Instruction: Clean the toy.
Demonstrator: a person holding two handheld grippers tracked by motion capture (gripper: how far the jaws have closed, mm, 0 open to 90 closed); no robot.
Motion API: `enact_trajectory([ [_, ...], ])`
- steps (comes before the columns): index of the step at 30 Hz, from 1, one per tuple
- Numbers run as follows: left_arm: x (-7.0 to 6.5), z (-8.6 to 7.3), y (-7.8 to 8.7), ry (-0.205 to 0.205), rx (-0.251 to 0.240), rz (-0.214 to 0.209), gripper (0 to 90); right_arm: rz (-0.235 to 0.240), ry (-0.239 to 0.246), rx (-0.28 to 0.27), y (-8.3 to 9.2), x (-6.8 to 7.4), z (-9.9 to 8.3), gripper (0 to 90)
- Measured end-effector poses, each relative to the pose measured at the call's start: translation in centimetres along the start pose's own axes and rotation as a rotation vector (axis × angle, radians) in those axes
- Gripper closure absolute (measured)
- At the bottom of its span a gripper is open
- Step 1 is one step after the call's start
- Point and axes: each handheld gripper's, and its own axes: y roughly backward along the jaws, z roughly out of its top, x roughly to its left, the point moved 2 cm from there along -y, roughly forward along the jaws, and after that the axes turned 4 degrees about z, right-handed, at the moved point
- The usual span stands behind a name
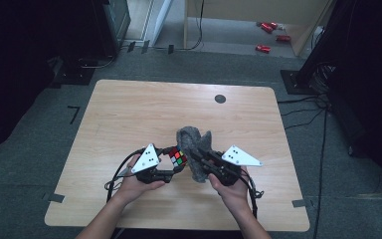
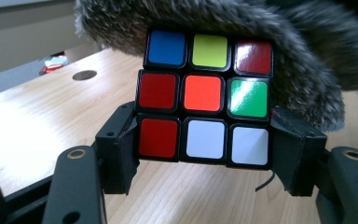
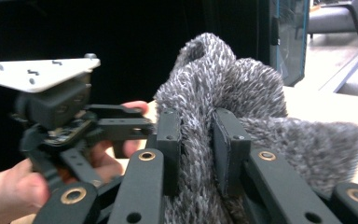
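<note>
Left gripper (image 2: 204, 154) clamping puzzle cube (image 2: 205, 98) with white squares showing, right gripper (image 3: 196, 140) pinching grey fuzzy cloth (image 3: 223, 88)

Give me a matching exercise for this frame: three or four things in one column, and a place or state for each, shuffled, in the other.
Things:
1. left tool
2. right tool
3. puzzle cube
4. round dark disc

States:
A. pinching a fold of the grey fuzzy cloth
B. set in the table top near its far edge
C. clamped on the cube's bottom row
D. held up against the underside of the cloth

Pairs: 1-C, 2-A, 3-D, 4-B
</note>
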Motion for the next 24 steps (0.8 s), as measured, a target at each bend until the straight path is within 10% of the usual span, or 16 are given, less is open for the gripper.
enact_trajectory([
  [4,0.1,0.0,0.0,0.001,0.005,0.005,34.9,-0.033,-0.067,0.020,0.3,-1.7,-0.7,75.4],
  [11,-0.3,-0.2,-0.4,-0.038,0.052,0.042,34.9,0.011,0.070,0.019,-0.4,1.2,0.1,75.1],
  [17,-0.2,0.0,-0.2,-0.021,0.033,0.023,34.9,-0.032,-0.072,0.036,0.1,-1.5,-0.8,75.3],
  [24,-0.1,0.2,0.0,-0.010,0.009,0.006,34.9,0.020,0.006,-0.003,-0.1,0.8,0.2,75.2],
])
